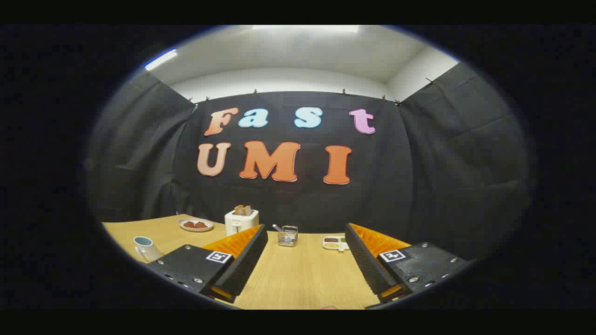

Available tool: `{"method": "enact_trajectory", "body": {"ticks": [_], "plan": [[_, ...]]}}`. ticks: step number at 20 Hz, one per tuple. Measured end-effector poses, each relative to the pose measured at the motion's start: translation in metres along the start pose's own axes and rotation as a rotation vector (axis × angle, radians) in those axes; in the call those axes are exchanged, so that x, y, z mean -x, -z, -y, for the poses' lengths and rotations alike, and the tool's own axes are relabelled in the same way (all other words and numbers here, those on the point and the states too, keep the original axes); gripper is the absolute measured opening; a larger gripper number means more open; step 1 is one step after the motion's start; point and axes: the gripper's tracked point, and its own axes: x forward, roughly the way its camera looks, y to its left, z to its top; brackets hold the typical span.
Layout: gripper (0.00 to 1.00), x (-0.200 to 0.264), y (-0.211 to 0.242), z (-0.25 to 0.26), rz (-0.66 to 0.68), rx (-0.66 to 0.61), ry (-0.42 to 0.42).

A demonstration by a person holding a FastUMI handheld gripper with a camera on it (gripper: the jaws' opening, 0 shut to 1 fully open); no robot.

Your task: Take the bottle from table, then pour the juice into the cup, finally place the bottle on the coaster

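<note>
The gripper is closest, with its two fingers spread wide apart and nothing between them. Bare table shows in the gap. The fingers point straight ahead, level, out over the wooden top toward the back wall. They sit low, just above the table, and neither one touches anything.

A tiny reddish bit peeks in at the very near edge of the table, between the fingers. It is too small to tell what it is.

The cup is a white mug with a pale blue inside. It stands upright on the table, off to the left of the left finger, near the table's edge.

Beyond the fingers, in the middle, stands a small wire basket with something stuck in it. To its left is a white toaster with two slices of bread poking out of the top. Further left lies a plate with reddish food on it. To the right of the basket, just behind the right finger, is a small tray with bits of food in it.

All of these sit near the far edge of the table, well apart from the fingers.
</note>
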Motion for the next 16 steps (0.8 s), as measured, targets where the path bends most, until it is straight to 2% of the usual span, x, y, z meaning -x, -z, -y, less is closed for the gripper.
{"method": "enact_trajectory", "body": {"ticks": [8, 16], "plan": [[0.99, 0.013, -0.004, -0.022, 0.002, -0.016, -0.065], [0.99, 0.020, -0.013, -0.018, 0.027, -0.022, -0.056]]}}
